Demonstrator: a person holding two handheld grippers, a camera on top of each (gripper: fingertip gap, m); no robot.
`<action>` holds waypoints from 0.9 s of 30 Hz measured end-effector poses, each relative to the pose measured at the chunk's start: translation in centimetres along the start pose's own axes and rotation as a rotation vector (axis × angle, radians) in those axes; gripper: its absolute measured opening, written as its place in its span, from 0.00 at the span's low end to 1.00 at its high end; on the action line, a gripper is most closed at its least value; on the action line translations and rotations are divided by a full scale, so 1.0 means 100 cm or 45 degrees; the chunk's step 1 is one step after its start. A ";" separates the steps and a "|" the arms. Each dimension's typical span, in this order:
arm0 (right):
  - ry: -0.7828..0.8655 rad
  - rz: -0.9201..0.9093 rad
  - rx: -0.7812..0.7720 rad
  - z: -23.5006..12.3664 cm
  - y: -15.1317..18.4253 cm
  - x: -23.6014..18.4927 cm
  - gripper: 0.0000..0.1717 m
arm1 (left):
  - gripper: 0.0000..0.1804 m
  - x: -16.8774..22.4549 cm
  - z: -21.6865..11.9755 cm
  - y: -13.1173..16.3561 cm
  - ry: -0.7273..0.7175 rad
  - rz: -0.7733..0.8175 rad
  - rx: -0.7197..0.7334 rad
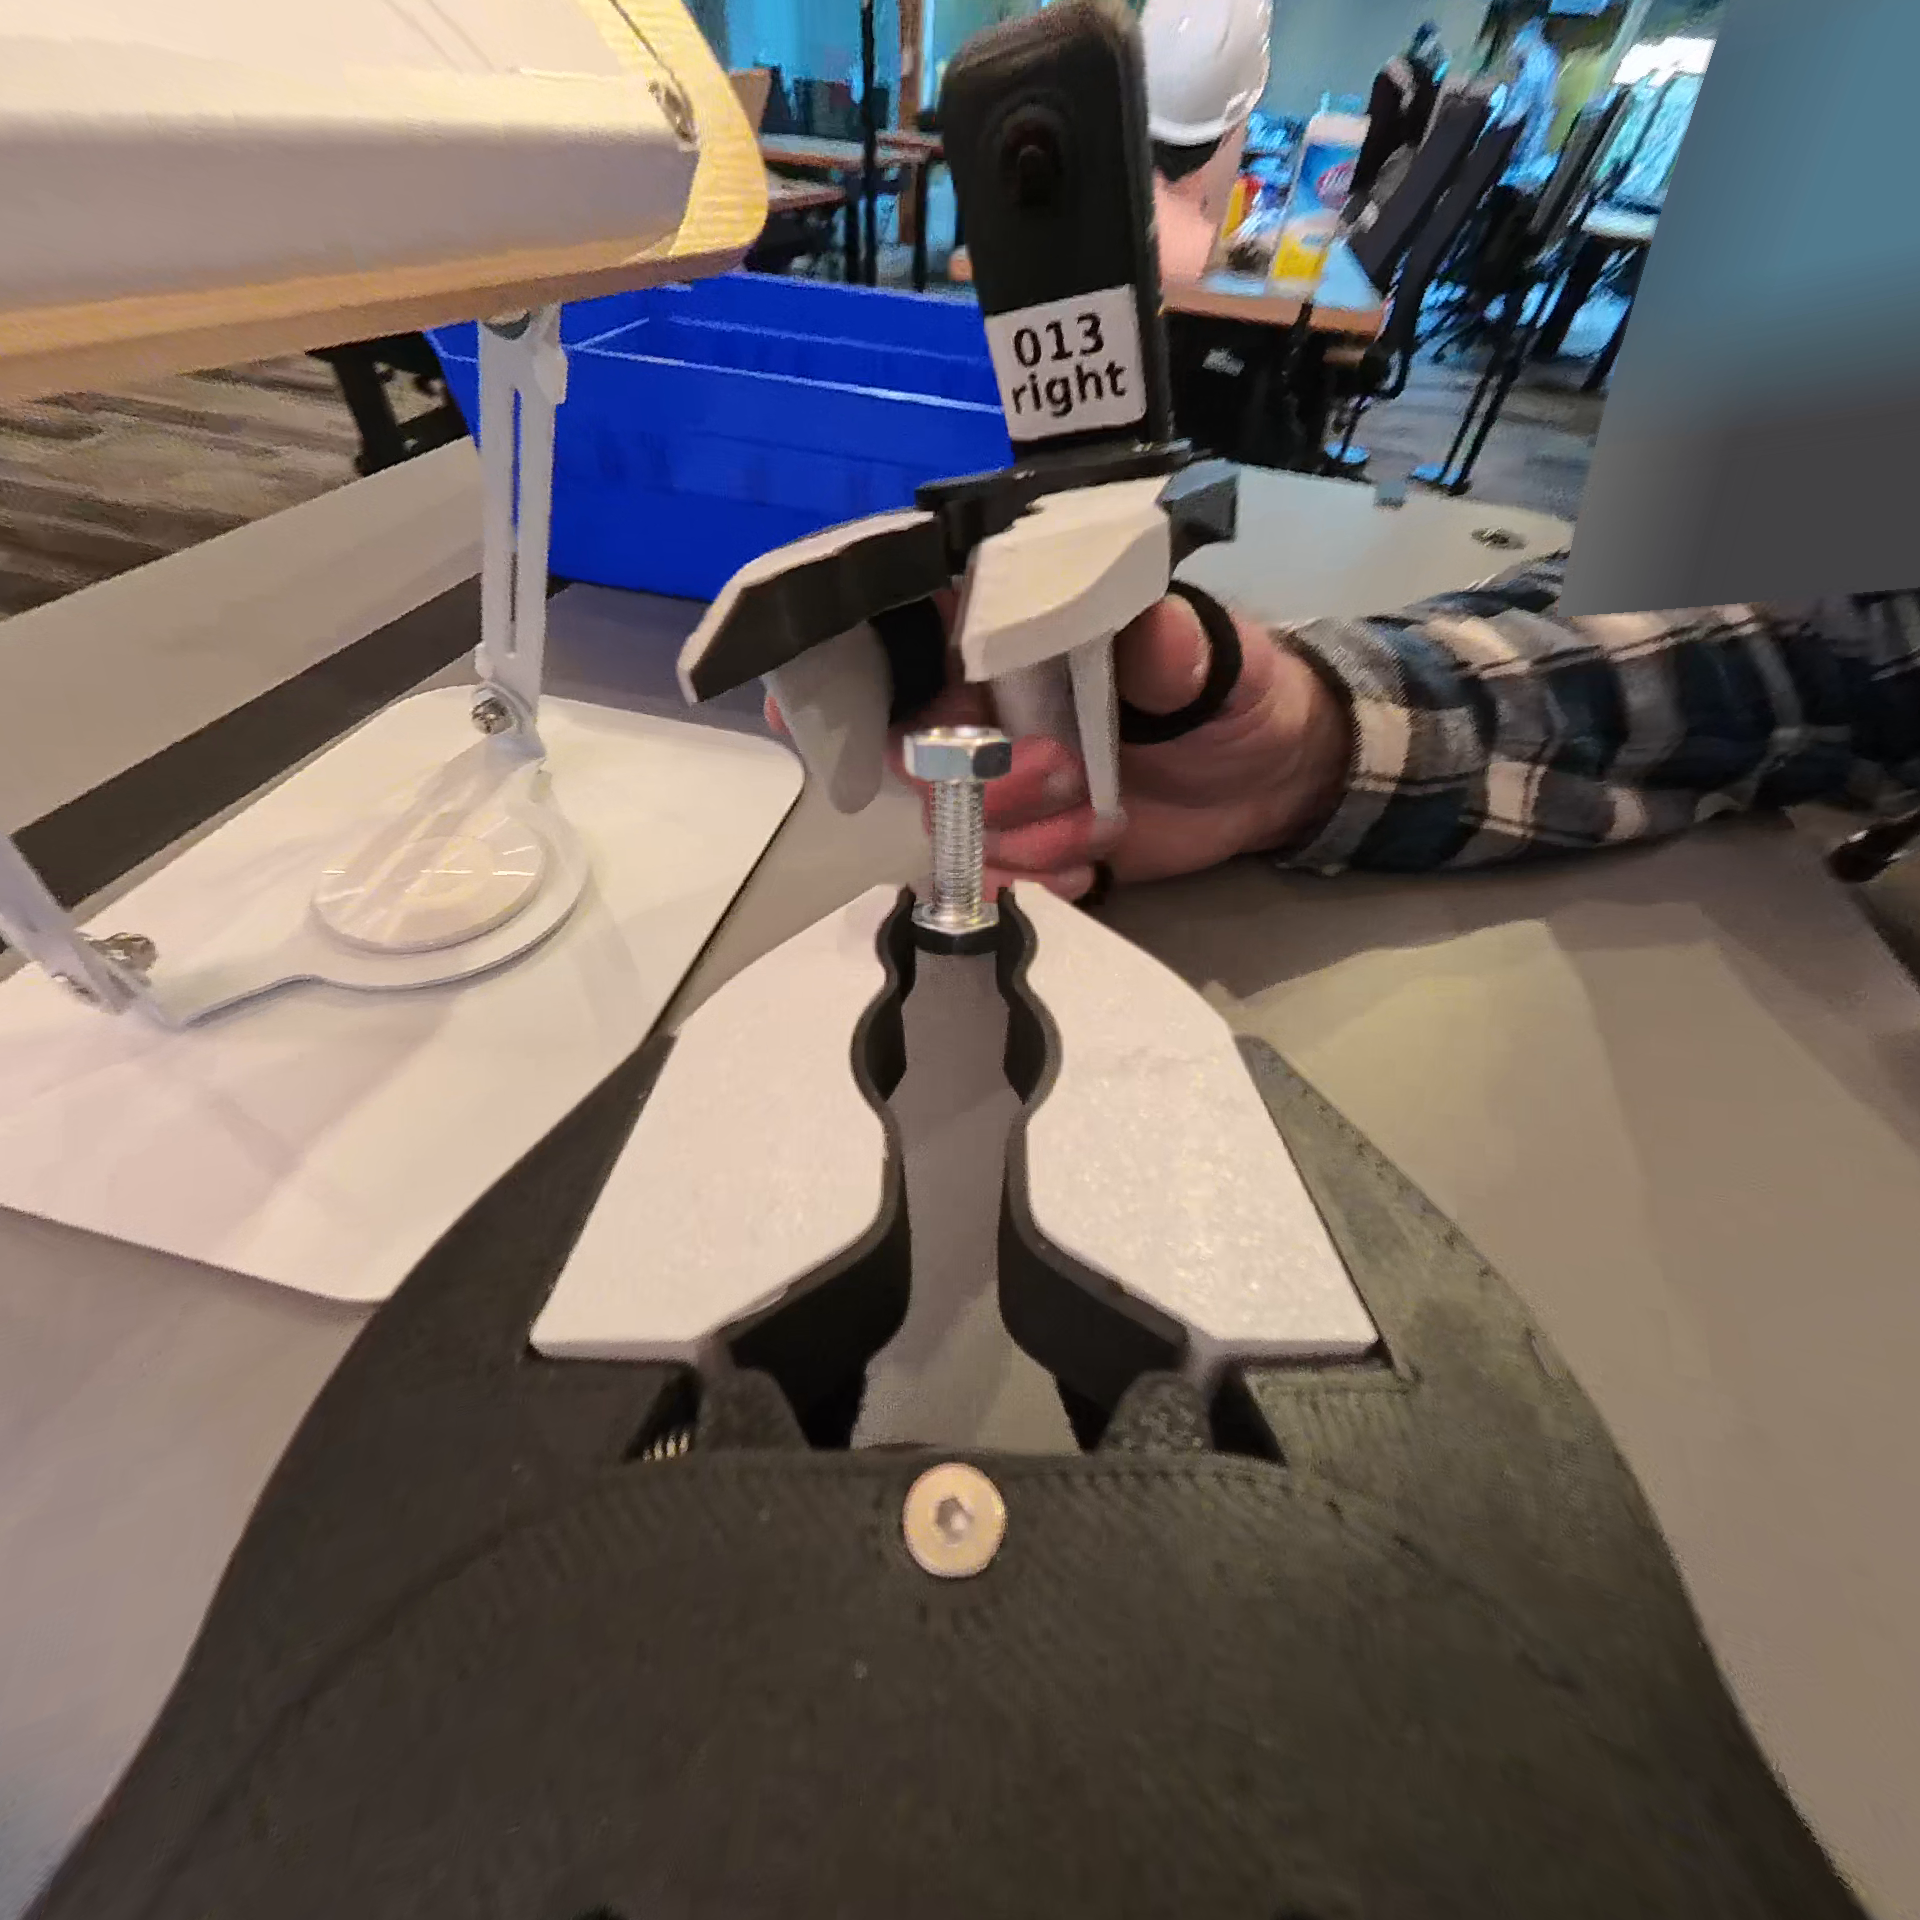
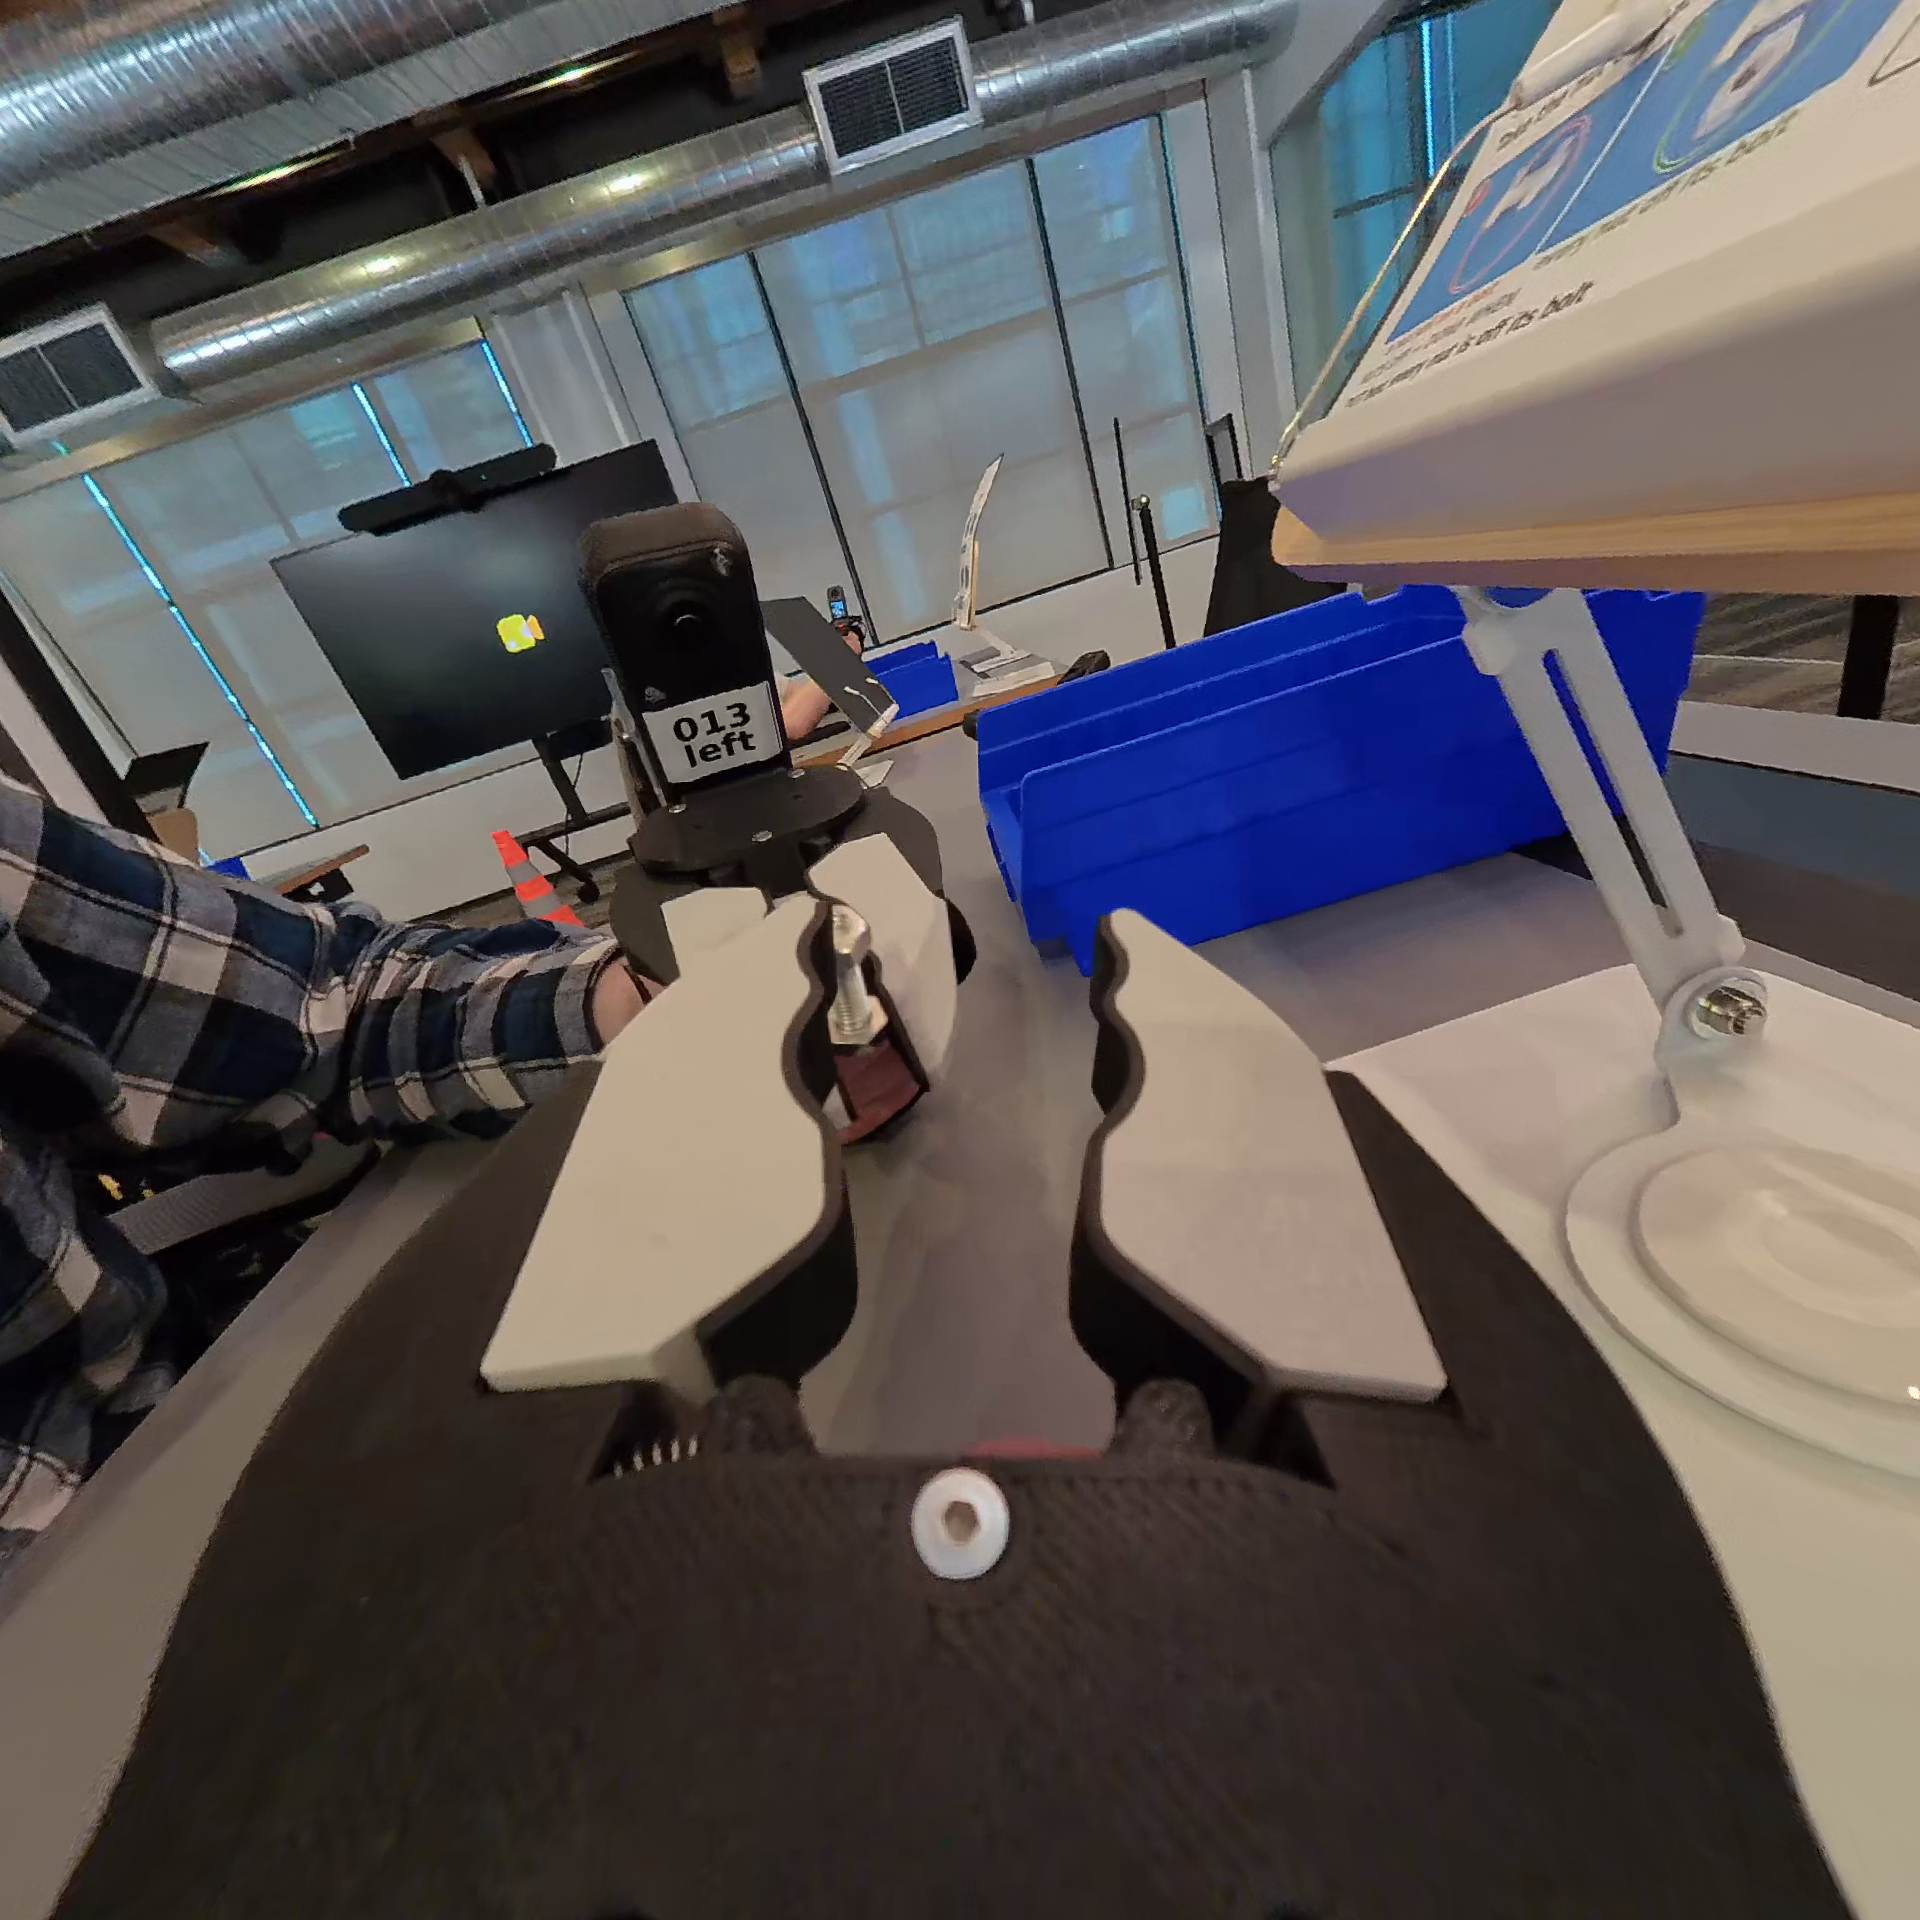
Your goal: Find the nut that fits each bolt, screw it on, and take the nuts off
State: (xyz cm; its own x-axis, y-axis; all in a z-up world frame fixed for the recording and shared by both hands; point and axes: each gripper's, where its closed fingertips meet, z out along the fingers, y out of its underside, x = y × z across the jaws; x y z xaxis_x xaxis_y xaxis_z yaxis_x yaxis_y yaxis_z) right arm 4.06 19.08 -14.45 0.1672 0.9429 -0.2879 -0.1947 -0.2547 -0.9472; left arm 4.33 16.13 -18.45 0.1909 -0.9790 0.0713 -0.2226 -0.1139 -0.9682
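Bolt (image 1: 954,821): silver, hex head uppermost, threaded shank upright, held above the grey table (image 1: 1558,1091).
Nut (image 1: 953,918): silver, seated low on the shank, clamped between the left gripper (image 1: 956,930) fingertips.
Right gripper (image 2: 961,1023): jaws apart, nothing between them, close around the bolt head without touching it.
Risk, as judgement: closing off-centre on the head could tilt the bolt and twist the nut out of the left grip; a loose hold could slip on the hex.
Surroundings: white stand base (image 1: 436,883) just left, blue bin (image 1: 769,436) behind, plaid sleeve (image 1: 1558,727); open workroom, dark screen (image 2: 468,623), large windows.
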 end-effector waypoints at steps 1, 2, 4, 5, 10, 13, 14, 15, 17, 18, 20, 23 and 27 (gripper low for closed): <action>-0.010 -0.006 -0.007 0.000 0.001 -0.002 0.28 | 0.08 -0.002 0.001 0.002 -0.024 0.016 -0.020; -0.020 -0.016 -0.021 0.002 0.002 -0.004 0.28 | 0.08 -0.003 0.001 0.003 -0.050 0.029 -0.035; -0.041 -0.034 -0.050 0.004 0.005 -0.008 0.30 | 0.08 -0.008 0.002 0.006 -0.110 0.068 -0.077; -0.048 -0.041 -0.063 0.005 0.007 -0.009 0.29 | 0.08 -0.012 0.003 0.009 -0.153 0.104 -0.107; -0.050 -0.052 -0.109 0.008 0.012 -0.012 0.23 | 0.08 -0.021 0.004 0.017 -0.302 0.258 -0.235; -0.047 -0.052 -0.141 0.009 0.015 -0.012 0.18 | 0.08 -0.030 0.001 0.019 -0.427 0.351 -0.296; -0.043 -0.052 -0.151 0.010 0.016 -0.012 0.17 | 0.08 -0.034 0.000 0.020 -0.476 0.404 -0.330; -0.041 -0.054 -0.159 0.010 0.017 -0.012 0.16 | 0.08 -0.038 -0.002 0.021 -0.532 0.469 -0.367; -0.033 -0.056 -0.180 0.011 0.020 -0.012 0.13 | 0.08 -0.042 -0.004 0.023 -0.619 0.586 -0.441; -0.023 -0.055 -0.194 0.012 0.021 -0.011 0.12 | 0.08 -0.043 -0.005 0.023 -0.651 0.620 -0.462; -0.013 -0.063 -0.213 0.013 0.023 -0.011 0.10 | 0.08 -0.046 -0.006 0.023 -0.693 0.657 -0.498; 0.002 -0.066 -0.226 0.013 0.025 -0.010 0.05 | 0.08 -0.047 -0.006 0.025 -0.716 0.718 -0.541; -0.002 -0.069 -0.247 0.014 0.027 -0.011 0.05 | 0.08 -0.050 -0.008 0.026 -0.749 0.741 -0.571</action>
State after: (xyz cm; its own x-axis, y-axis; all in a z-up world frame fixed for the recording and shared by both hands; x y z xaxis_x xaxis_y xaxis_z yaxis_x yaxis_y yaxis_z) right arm 1.99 17.65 -16.49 0.1708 0.9567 -0.2359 0.0047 -0.2402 -0.9707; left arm 2.01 20.60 -21.11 0.3590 -0.6738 -0.6458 -0.7590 0.1919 -0.6221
